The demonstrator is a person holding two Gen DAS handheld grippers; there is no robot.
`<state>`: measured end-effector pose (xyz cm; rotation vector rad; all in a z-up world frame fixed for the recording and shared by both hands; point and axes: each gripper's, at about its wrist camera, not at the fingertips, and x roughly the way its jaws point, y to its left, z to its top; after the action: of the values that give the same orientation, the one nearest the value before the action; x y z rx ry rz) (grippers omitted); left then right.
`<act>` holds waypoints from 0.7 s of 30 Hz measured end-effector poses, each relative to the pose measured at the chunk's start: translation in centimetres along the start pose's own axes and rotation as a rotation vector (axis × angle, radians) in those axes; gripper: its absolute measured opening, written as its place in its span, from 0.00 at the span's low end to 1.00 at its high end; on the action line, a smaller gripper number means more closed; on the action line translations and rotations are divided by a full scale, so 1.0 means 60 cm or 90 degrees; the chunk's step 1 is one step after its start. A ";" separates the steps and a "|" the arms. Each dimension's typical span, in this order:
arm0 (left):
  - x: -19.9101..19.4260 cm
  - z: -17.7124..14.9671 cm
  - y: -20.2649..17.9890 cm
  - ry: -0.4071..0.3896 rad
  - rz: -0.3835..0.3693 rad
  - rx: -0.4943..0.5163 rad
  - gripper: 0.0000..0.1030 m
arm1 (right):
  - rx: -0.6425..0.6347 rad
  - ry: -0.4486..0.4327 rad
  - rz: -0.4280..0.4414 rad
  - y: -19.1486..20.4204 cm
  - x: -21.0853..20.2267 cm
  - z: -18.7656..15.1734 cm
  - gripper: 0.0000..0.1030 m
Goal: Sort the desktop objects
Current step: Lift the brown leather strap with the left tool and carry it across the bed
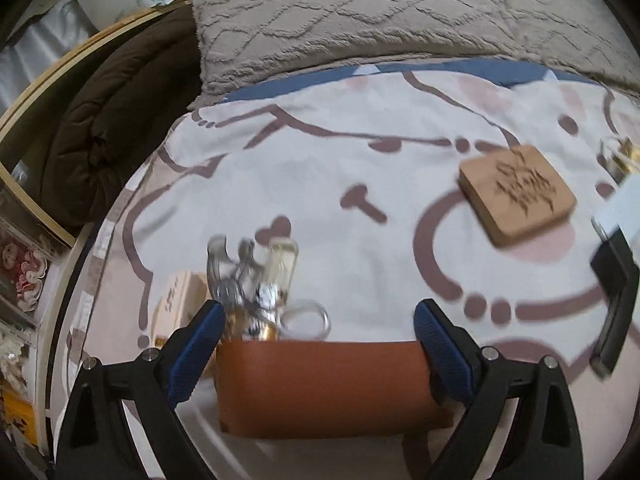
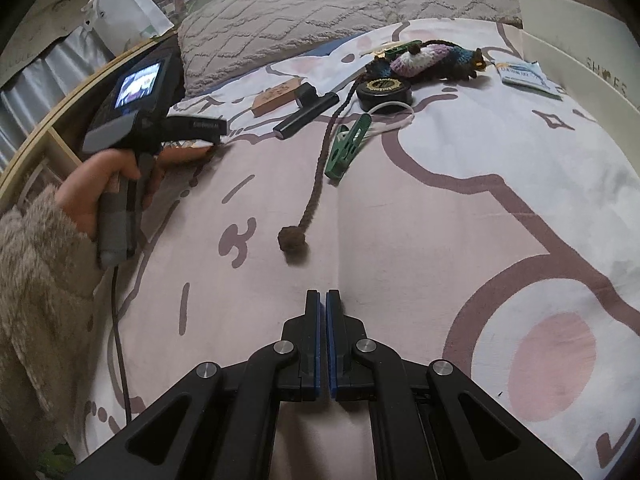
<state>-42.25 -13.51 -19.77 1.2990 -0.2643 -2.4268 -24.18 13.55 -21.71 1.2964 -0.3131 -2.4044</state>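
My left gripper (image 1: 320, 316) is shut on a brown leather-like pouch (image 1: 328, 388); its blue pads press on the pouch's two ends. Just beyond the pouch lies a blurred bunch of clear and metal keyring pieces (image 1: 256, 284). An engraved wooden block (image 1: 516, 192) lies to the right on the printed blanket (image 1: 320, 168). In the right wrist view a hand (image 2: 100, 184) holds the left gripper at the left, with the pouch (image 2: 188, 152) under it. My right gripper (image 2: 323, 300) is shut with nothing in it, low over the blanket.
Ahead of the right gripper lie a brown cord with a pompom (image 2: 294, 244), a green clip (image 2: 348, 148), a black bar (image 2: 308, 114), a round black tin (image 2: 384, 90) and a crochet toy (image 2: 432, 58). A white box (image 2: 580, 60) stands at the right and a grey pillow (image 1: 380, 20) behind.
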 end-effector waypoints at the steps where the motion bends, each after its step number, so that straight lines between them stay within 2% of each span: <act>1: -0.003 -0.006 0.000 -0.001 -0.004 0.003 0.94 | 0.001 0.000 0.001 0.000 0.000 -0.001 0.03; 7: -0.029 -0.051 0.013 -0.003 -0.037 0.011 0.94 | 0.001 -0.001 0.002 0.000 0.000 -0.002 0.03; 17: -0.063 -0.120 0.071 0.017 -0.094 -0.051 0.94 | 0.004 0.001 0.005 -0.003 0.001 -0.003 0.03; 21: -0.076 -0.157 0.094 0.020 -0.112 -0.080 0.94 | 0.027 -0.001 0.028 -0.014 0.003 -0.002 0.03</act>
<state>-30.82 -16.68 -19.65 1.3538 0.0128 -2.5178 -24.38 14.22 -22.19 1.2931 -0.3914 -2.3749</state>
